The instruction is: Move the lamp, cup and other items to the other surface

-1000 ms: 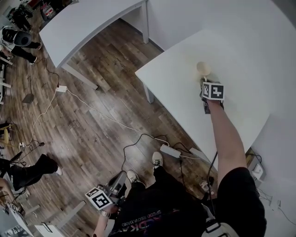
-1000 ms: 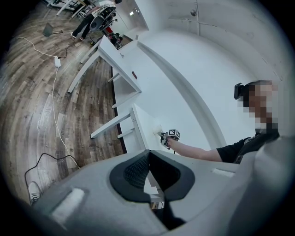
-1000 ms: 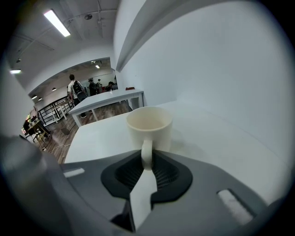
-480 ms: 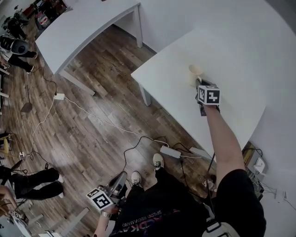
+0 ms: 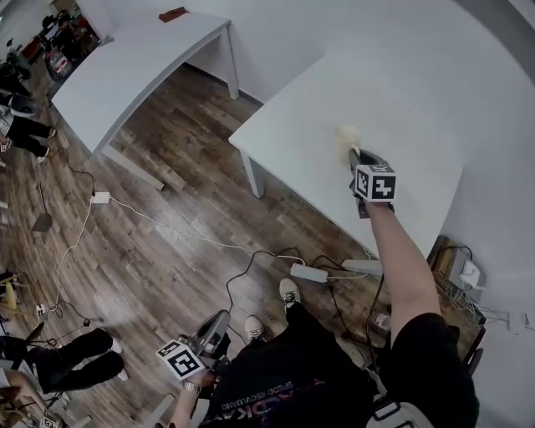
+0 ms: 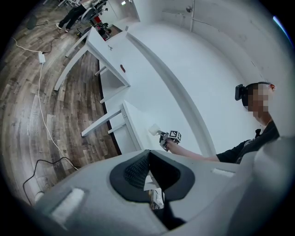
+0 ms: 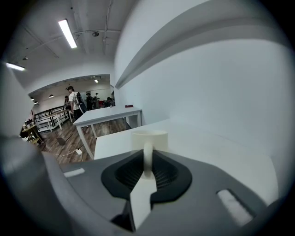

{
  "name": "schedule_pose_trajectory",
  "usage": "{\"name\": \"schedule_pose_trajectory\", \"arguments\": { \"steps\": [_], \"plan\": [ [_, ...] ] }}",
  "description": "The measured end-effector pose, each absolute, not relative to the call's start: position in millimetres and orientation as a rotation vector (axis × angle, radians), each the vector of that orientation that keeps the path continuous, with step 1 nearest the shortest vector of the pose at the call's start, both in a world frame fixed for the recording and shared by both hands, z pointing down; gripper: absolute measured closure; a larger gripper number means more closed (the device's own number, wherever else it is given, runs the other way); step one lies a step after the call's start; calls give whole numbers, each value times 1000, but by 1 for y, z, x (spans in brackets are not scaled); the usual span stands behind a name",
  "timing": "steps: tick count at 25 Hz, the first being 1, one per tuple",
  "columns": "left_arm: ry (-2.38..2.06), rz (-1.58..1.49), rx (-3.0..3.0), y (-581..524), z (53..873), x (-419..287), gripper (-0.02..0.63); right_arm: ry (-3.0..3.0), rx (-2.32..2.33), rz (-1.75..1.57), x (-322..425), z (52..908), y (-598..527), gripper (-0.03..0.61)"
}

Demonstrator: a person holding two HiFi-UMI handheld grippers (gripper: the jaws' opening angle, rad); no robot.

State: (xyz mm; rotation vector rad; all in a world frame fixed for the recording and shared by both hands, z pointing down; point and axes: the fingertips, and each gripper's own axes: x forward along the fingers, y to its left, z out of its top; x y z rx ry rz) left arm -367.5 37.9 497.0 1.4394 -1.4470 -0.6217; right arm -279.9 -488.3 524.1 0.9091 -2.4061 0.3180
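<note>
Right gripper view looks straight along the right tongs (image 7: 146, 170), whose jaws stand narrow, pressed from both sides on the handle of a pale cup (image 7: 149, 138). The cup is upright with its handle turned back toward the camera, over a bare white counter (image 7: 207, 147); whether its base rests on the top cannot be told. In the head view the right tongs (image 5: 353, 155) reach out at the end of a stretched arm, and the cup (image 5: 345, 138) shows over the middle of that counter (image 5: 393, 92), which stands against a plain white wall (image 5: 276, 33). The left tongs (image 6: 148, 159) have their jaws drawn together with nothing between them; in the head view they (image 5: 217, 324) hang low beside the person's legs, well apart from the counter and above the floor. A second white counter (image 5: 125, 67) stands farther off along the same wall, apart from the first, with a small dark reddish thing (image 5: 174, 13) near its far end. The floor (image 5: 167, 226) is dark wood planking, crossed by loose cables (image 5: 251, 259) and a white power strip (image 5: 308, 272) near the person's shoes (image 5: 288, 291). Someone's dark-clad legs (image 5: 67, 359) show at the lower left edge. The right gripper view shows long strip lights (image 7: 67, 33) on the ceiling and several people (image 7: 73, 99) standing far down the room.
</note>
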Motion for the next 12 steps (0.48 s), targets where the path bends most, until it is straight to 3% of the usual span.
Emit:
{"name": "schedule_pose_trajectory", "arguments": {
  "steps": [12],
  "plan": [
    [-1282, -612, 1628, 54, 475, -358, 617, -2481, 1076, 320, -191, 443, -406, 529]
  ]
}}
